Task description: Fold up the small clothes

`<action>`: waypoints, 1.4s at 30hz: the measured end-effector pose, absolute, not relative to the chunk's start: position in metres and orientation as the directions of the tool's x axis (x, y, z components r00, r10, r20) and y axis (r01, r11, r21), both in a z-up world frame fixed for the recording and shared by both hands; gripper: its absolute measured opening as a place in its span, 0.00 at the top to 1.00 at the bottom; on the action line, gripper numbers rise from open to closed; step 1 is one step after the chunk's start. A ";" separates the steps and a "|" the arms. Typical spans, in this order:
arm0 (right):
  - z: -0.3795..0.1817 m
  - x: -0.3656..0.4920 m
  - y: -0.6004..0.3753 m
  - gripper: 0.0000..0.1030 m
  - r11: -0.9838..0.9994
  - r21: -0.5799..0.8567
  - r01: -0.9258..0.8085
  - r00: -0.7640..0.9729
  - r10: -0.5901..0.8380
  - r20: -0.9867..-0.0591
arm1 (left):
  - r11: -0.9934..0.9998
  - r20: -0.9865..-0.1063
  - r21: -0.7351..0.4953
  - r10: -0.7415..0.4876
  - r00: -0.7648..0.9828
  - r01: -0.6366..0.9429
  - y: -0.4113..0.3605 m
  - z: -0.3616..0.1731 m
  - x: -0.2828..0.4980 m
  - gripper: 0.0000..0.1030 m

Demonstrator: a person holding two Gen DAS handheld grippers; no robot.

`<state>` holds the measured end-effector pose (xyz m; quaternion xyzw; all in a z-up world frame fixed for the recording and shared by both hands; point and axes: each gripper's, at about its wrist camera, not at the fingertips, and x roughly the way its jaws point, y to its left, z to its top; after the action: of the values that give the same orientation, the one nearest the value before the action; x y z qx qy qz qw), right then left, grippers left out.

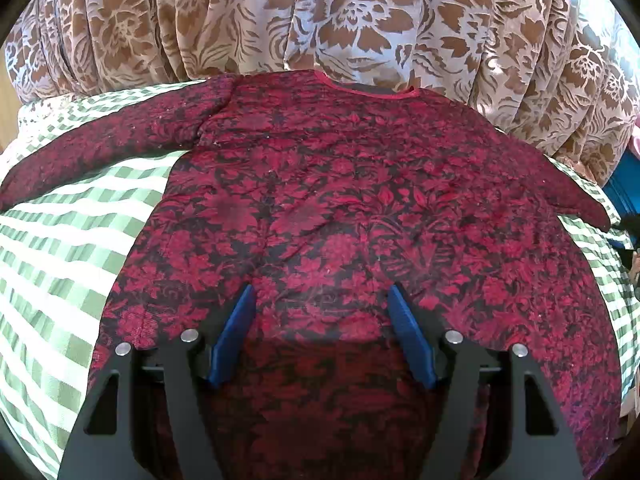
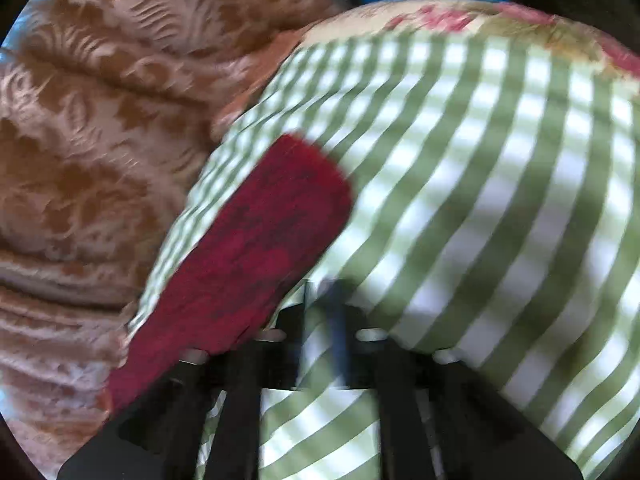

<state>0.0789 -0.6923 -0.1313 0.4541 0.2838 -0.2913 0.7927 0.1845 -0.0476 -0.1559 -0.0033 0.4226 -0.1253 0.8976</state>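
A dark red floral long-sleeved top (image 1: pixel 340 208) lies spread flat on a green and white checked sheet (image 1: pixel 60 248), neckline at the far side and both sleeves out to the sides. My left gripper (image 1: pixel 322 316) hovers over the lower middle of the top, open, its blue pads (image 1: pixel 234 336) well apart with only flat cloth beneath them. In the blurred right wrist view, the end of one red sleeve (image 2: pixel 260 232) rests on the sheet (image 2: pixel 480 200). My right gripper (image 2: pixel 326 312) is just right of that sleeve; its smeared fingers look close together, and I cannot tell whether they hold anything.
A brown and beige floral curtain (image 1: pixel 320 16) hangs close behind the far edge of the sheet and shows at the left of the right wrist view (image 2: pixel 88 140). A pink-flowered cloth (image 2: pixel 460 20) borders the sheet's far edge. Something blue (image 1: pixel 624 200) sits at the right.
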 end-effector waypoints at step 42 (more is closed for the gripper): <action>-0.136 0.030 -0.360 0.43 0.854 0.505 0.125 0.519 0.378 -0.767 | 0.971 -0.780 -0.220 -0.234 0.580 0.096 0.082 -0.127 0.111 0.30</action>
<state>0.0297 -0.3605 -0.1358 0.2590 0.4847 0.0761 0.8320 0.1112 0.0822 -0.1266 -0.0773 0.4485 -0.0931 0.8856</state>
